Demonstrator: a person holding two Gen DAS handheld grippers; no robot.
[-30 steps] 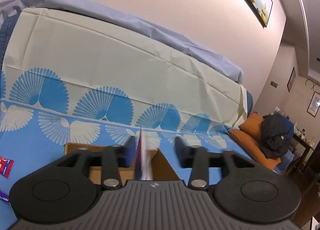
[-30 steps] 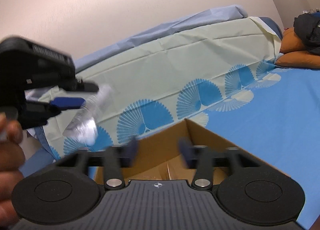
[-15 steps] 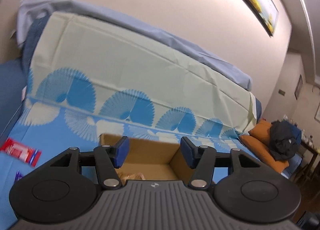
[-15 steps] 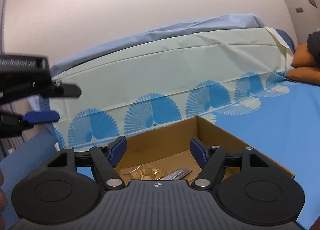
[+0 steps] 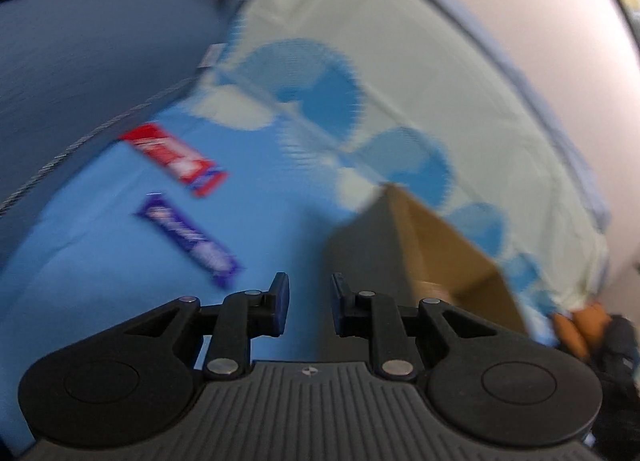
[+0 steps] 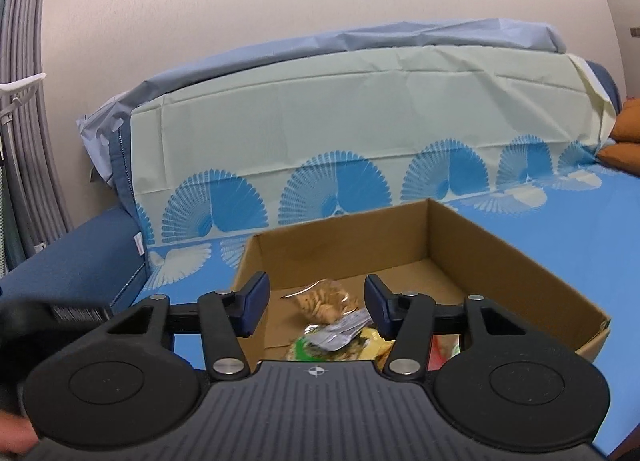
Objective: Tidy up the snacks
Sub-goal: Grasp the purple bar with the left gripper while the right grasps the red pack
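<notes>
The left gripper (image 5: 306,303) holds nothing; its jaws have just been closing and now stand narrow, with only bare blue sheet (image 5: 100,281) between them. Ahead of it and to its left lie two flat snack bars on the sheet, a purple bar (image 5: 190,239) nearer and a red bar (image 5: 176,161) beyond it, near each other but apart. The box (image 5: 436,245) stands ahead to its right. The picture is blurred, so the print on the wrappers cannot be read. I judge that both bars are light and thin, with a smooth wrapper that may slip, and that the soft bedding under them will give way when the fingers press down. A good hold seems to be across the short width near the middle of the purple bar, with the jaws opened wider first and one finger on each long edge. The right gripper (image 6: 316,307) is also empty; its jaws have just been closing and stand about half open above the box (image 6: 520,261), where several snack bags (image 6: 324,299) already lie below and ahead of its fingers.
</notes>
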